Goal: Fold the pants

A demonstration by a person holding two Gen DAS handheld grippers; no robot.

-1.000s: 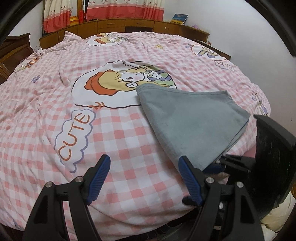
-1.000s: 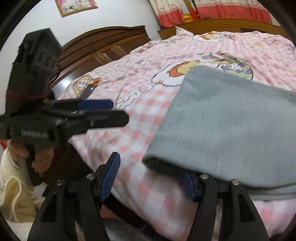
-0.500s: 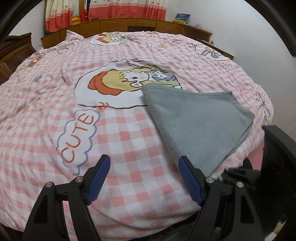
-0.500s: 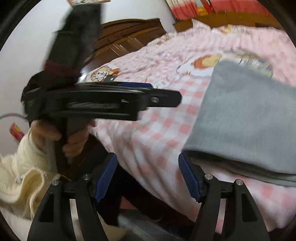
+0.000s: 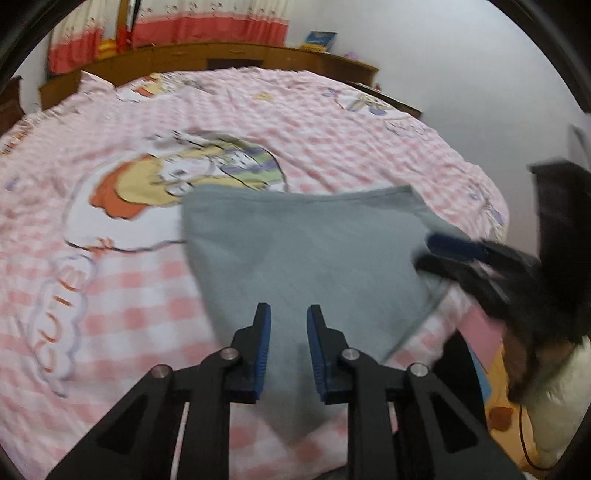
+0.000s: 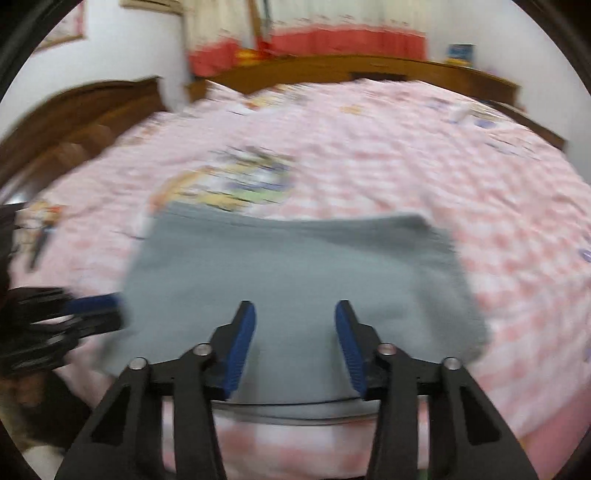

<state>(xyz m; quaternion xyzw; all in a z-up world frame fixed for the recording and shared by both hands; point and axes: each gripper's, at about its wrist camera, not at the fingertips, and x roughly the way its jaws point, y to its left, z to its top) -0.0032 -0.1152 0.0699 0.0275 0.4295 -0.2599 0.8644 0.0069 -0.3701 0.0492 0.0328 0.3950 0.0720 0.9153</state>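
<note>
The grey pants [image 5: 306, 251] lie folded into a flat, roughly square stack on the pink checked bedspread [image 5: 122, 288], near the bed's front edge. They also show in the right wrist view [image 6: 306, 280]. My left gripper [image 5: 289, 317] hovers over the stack's near corner with its jaws narrowed but apart, holding nothing. My right gripper [image 6: 293, 314] is open and empty over the stack's near edge. The right gripper appears from the side in the left wrist view [image 5: 469, 254], at the stack's right corner. Both views are motion-blurred.
A cartoon print [image 5: 184, 177] lies just beyond the pants. A wooden headboard [image 6: 74, 114] stands at the left, wooden cabinets [image 5: 229, 55] and red curtains [image 5: 207, 26] behind the bed. A white wall [image 5: 461, 62] is at the right.
Both grippers have swung over the folded pants. The left jaws have narrowed a lot, the right jaws somewhat. The pants have not visibly moved.
</note>
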